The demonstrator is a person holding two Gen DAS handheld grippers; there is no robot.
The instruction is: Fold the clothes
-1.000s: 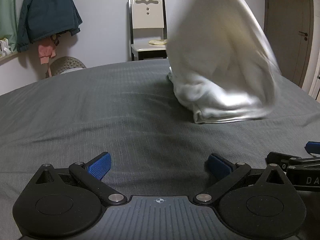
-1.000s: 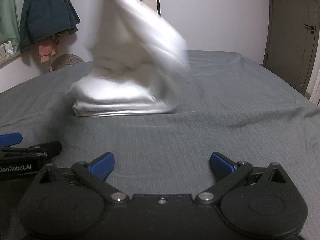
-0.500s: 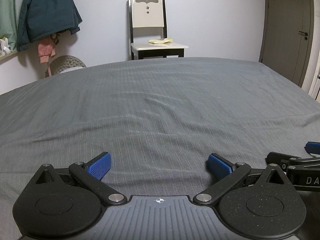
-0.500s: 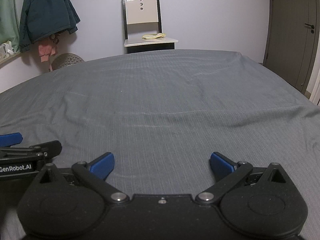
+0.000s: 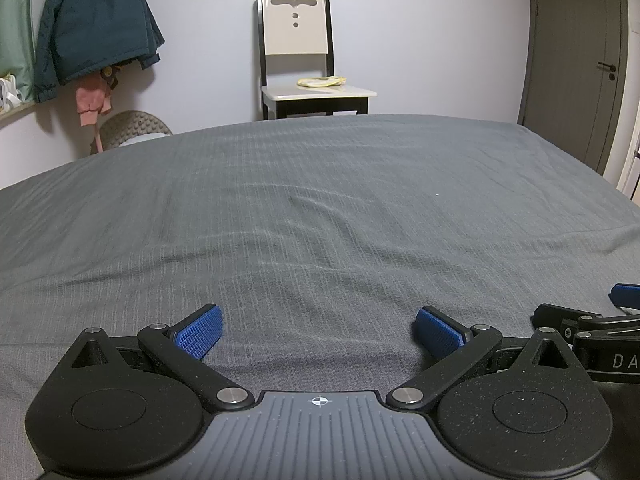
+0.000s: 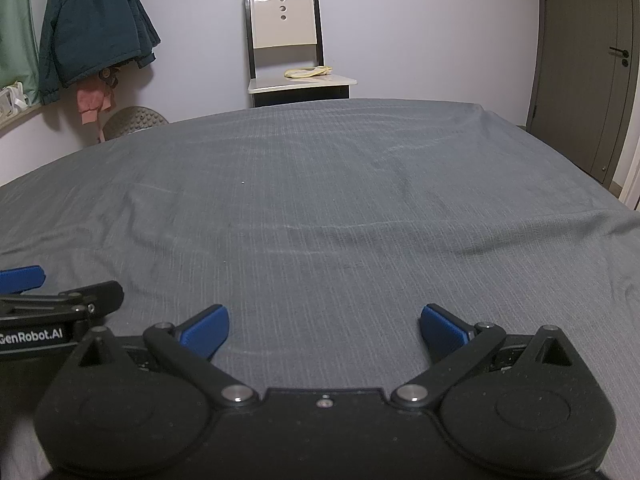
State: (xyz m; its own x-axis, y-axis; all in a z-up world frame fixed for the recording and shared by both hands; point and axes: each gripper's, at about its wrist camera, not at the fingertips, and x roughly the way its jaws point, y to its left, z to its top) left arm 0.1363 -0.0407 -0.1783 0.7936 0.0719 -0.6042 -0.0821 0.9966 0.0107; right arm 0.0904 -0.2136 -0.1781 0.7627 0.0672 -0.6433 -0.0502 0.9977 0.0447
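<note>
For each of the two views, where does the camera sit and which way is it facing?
Left wrist: on the left hand-held gripper, low over the grey bed, facing the chair; right hand-held gripper at right edge.
Right wrist: on the right hand-held gripper, facing likewise; left gripper's tip at left edge.
Shared: bed, chair, hanging dark jacket, door; both jaws spread, empty.

"GenRobot.AI" on left gripper [image 6: 36, 312] body; "DA", cut off, on right gripper [image 5: 600, 344] body.

Grey bed [image 5: 320, 208]. Chair [image 5: 296, 40] at far wall, yellow item [image 5: 322, 81] on seat. Teal jacket [image 5: 96, 28] hanging left.
</note>
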